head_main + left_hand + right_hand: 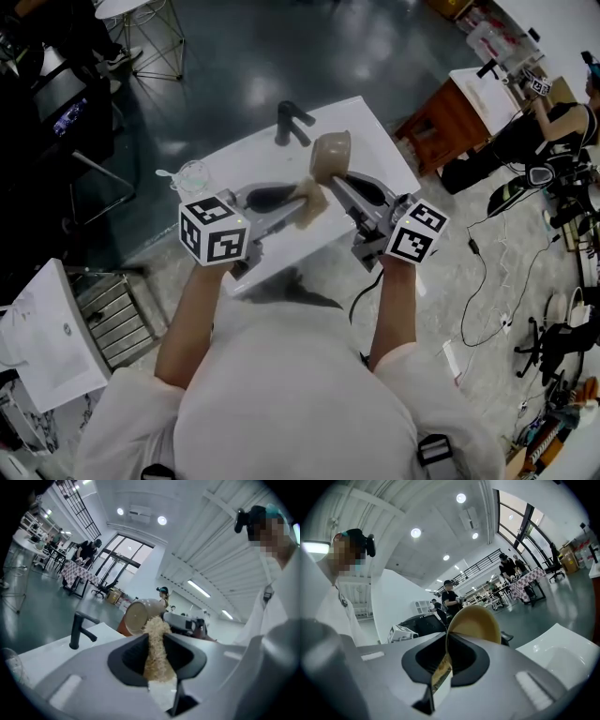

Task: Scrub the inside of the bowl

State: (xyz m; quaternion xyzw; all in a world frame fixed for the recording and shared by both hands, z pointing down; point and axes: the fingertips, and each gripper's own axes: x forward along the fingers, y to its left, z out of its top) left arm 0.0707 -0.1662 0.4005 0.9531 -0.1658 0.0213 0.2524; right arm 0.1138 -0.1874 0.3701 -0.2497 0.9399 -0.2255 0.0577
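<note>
While the right tool [339, 184] pinches the tan bowl [331, 155] by its rim, raised above the white tabletop [367, 128] at upper centre, the left tool [292, 202] clenches a fibrous scrubber [310, 199] just beside the bowl's mouth.

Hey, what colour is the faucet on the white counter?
Black. The faucet shows best in the left gripper view.

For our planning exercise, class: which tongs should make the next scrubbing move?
Left. The left tongs grip the scrubber, and the bowl opens toward it; the right tongs only clamp the rim.
</note>
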